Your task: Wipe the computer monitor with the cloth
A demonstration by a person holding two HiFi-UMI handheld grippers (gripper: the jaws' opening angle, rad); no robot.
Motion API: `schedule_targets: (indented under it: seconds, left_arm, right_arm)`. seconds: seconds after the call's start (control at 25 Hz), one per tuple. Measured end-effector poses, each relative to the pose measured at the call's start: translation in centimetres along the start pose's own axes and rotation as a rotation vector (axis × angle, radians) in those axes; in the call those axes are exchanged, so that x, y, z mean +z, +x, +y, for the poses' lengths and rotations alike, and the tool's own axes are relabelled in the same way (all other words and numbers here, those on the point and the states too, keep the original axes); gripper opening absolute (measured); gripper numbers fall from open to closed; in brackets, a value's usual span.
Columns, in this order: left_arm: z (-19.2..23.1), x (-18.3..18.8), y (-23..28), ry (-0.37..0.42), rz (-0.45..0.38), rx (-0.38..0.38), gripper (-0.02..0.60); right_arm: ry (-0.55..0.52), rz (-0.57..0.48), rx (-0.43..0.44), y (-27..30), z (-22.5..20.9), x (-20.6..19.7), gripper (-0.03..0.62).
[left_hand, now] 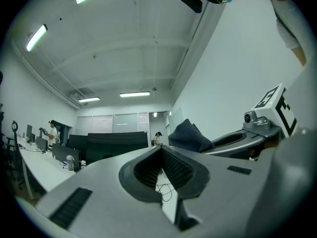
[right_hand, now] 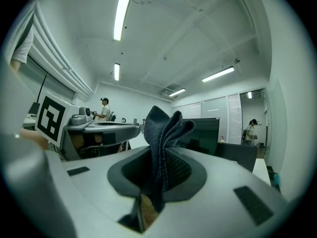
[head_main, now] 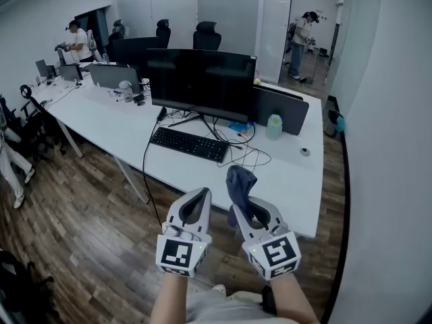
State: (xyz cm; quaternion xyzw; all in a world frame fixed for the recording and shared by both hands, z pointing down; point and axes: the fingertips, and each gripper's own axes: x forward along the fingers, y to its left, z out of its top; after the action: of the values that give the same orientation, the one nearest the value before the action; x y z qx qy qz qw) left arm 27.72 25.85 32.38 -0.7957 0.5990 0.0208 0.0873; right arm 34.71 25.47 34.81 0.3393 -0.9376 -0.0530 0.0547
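Both forearms reach up from the bottom centre of the head view, side by side. The left gripper (head_main: 197, 200) sits just left of centre, its jaws closed together with nothing between them. The right gripper (head_main: 251, 206), just beside it, has its jaws clamped on the cloth (head_main: 239, 181), which stands up above the tips.
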Motion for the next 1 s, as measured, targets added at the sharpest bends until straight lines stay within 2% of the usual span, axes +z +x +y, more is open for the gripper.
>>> schedule_targets:
  seconds: [0.24,0.6,1.0]
  left_arm:
    - [2.5,-0.5,1.2,0.002,0.007,0.003,0.008]
    - [6.5,-1.9,2.1,0.0,0.027,0.046,0.008]
    - [14.0,-4.5,5.3,0.0,0.068,0.115,0.007]
  right_arm:
    - [0.013,0.013,-0.002,2.8,-0.5,0.1,0.064]
    - [0.021,0.021,0.034,7.0,-0.4,-0.6,0.064]
    - [0.031,-0.005,0.104,16.1,-0.7,-0.4,0.066]
